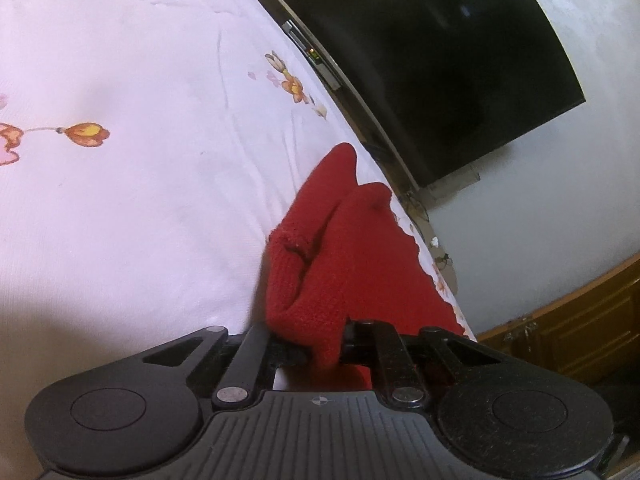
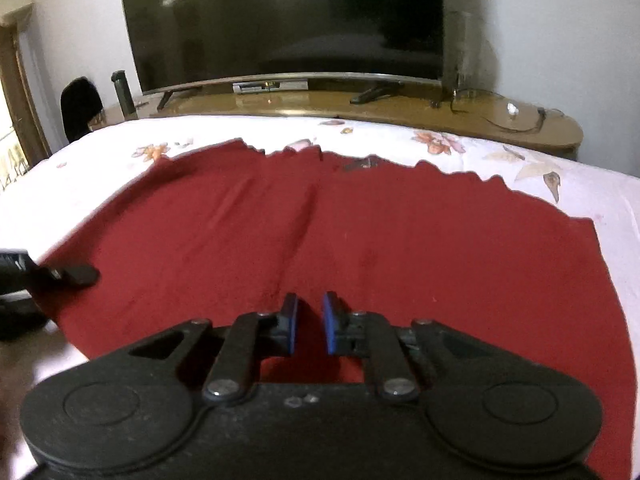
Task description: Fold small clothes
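A red knitted garment (image 2: pixel 360 232) lies spread flat on the white flowered bedsheet (image 2: pixel 580 196). My left gripper (image 1: pixel 320 340) is shut on a bunched edge of the red garment (image 1: pixel 332 264), which rises in folds above the sheet. It shows at the left edge of the right wrist view (image 2: pixel 60 274), at the garment's left border. My right gripper (image 2: pixel 308 324) hovers over the near middle of the garment with its blue pads (image 2: pixel 330 326) a little apart and nothing between them.
A large dark TV (image 2: pixel 280 20) stands on a wooden stand (image 2: pixel 360 110) beyond the bed's far edge. A dark bottle (image 2: pixel 122 92) and a black chair (image 2: pixel 78 106) stand at the far left. Cables (image 2: pixel 516 120) lie on the stand's right end.
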The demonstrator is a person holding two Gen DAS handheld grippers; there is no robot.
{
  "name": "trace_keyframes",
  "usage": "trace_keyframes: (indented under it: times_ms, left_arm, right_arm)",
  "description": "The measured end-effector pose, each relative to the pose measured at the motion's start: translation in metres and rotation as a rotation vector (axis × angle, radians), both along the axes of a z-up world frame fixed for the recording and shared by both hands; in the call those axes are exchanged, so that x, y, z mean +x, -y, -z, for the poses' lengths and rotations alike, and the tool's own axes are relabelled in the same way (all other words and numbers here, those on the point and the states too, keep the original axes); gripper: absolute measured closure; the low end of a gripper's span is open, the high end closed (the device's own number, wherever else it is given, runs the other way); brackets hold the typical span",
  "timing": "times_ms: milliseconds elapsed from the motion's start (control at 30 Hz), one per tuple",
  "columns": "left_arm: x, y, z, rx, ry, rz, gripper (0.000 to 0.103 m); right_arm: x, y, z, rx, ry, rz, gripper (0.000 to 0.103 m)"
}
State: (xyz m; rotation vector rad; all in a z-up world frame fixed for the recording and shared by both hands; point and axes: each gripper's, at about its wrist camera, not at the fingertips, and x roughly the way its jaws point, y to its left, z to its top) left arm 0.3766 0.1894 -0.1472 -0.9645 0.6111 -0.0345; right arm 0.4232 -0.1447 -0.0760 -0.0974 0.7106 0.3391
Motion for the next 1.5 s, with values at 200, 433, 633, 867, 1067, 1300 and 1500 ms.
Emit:
trace_keyframes:
  times_ms: [200,433,633,867,1067,1300,1500]
  left_arm:
    - [0.002,0.000,-0.004,0.043,-0.001,0.015,0.092]
    - [0.001,0.015,-0.051,0.113,0.149,0.074,0.094]
    - [0.015,0.060,-0.111,0.129,0.292,0.231,0.094]
    - [0.046,0.158,-0.139,0.127,0.366,0.476,0.094]
    - [0.082,0.265,-0.077,0.132,0.179,0.738,0.094]
    - [0.046,0.268,-0.098,0.278,0.234,0.789,0.031]
    - [0.037,0.182,-0.114,0.353,0.208,0.572,0.031]
  right_arm:
    - [-0.008,-0.004,0.006,-0.026,0.045,-0.002,0.089]
    - [-0.013,-0.001,0.009,-0.005,0.067,0.015,0.089]
    - [-0.007,0.012,0.006,0.090,0.020,0.044,0.090]
    - [-0.034,0.116,-0.023,0.397,0.020,0.235,0.087]
    - [-0.075,0.215,-0.029,0.502,0.015,0.428,0.080]
    - [-0.106,0.264,-0.019,0.660,-0.018,0.495,0.054]
    - [-0.094,0.257,-0.021,0.807,-0.074,0.357,0.051]
